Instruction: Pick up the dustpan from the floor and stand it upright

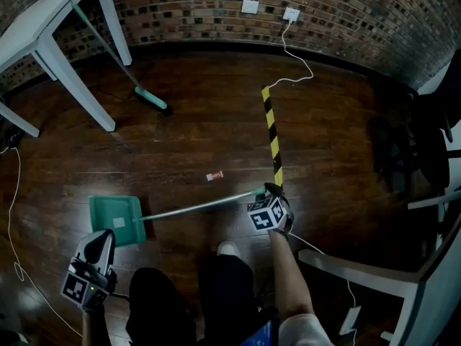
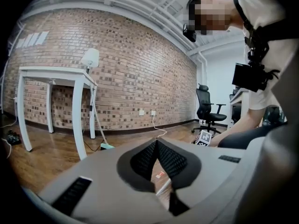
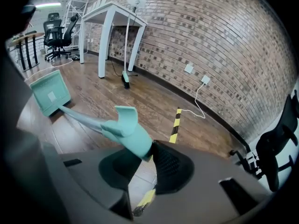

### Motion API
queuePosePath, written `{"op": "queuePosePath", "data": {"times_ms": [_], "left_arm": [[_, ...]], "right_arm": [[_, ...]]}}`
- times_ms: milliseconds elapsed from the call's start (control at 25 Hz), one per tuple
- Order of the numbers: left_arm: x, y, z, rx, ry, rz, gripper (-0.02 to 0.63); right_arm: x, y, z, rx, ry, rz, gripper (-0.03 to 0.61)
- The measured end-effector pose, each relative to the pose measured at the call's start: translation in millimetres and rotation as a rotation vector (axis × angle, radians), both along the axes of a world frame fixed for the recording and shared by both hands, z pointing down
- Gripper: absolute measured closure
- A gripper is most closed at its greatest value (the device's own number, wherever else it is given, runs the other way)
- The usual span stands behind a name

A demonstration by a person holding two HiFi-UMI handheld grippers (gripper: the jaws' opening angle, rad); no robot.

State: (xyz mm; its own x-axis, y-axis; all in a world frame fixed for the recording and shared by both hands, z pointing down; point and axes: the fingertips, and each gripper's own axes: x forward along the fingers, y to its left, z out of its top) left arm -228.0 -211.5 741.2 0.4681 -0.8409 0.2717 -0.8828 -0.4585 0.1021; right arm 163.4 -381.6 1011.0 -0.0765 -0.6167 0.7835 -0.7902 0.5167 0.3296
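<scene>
The right hand-held gripper (image 1: 267, 192) clamps the teal end of the dustpan (image 1: 115, 219) handle (image 1: 202, 206) above the wooden floor (image 1: 216, 121), while the left hand-held gripper (image 1: 103, 236) is closed and empty.

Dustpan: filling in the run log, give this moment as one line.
dustpan: handle end in right gripper, not upright | right gripper: shut on handle | left gripper: shut, empty

Head view looks steeply down — both gripper views, low, share its brick wall (image 1: 216, 6)
</scene>
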Motion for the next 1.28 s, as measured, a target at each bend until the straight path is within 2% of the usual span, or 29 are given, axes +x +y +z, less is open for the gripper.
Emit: {"op": "queuePosePath", "data": {"times_ms": [160, 280, 400, 600, 840, 920, 1040, 1160, 1280], "left_arm": [[-4, 9, -30, -0.050, 0.004, -0.006, 0.612], [-10, 16, -56, -0.094, 0.047, -0.026, 0.614], [-12, 20, -81, -0.124, 0.041, -0.050, 0.612], [-12, 14, -124, -0.116, -0.014, -0.039, 0.614], [-4, 6, -171, -0.116, -0.014, -0.056, 0.612], [-3, 6, -183, -0.129, 0.001, -0.068, 0.612], [3, 3, -209, -0.150, 0.065, -0.102, 0.612], [1, 13, -219, -0.184, 0.023, -0.109, 0.612], [-3, 11, -240, -0.130, -0.002, -0.109, 0.612]], "right_arm": [[6, 12, -23, -0.029, 0.037, 0.020, 0.502], [6, 15, -42, -0.049, 0.063, 0.023, 0.499], [9, 21, -60, -0.073, 0.090, 0.027, 0.495], [21, 22, -104, -0.045, 0.148, 0.071, 0.492], [30, 24, -149, -0.030, 0.166, 0.103, 0.492], [32, 25, -164, -0.025, 0.176, 0.123, 0.492], [29, 28, -184, -0.030, 0.190, 0.129, 0.486], [26, 33, -204, -0.018, 0.203, 0.145, 0.480], [22, 39, -223, 0.004, 0.224, 0.167, 0.477]]}}
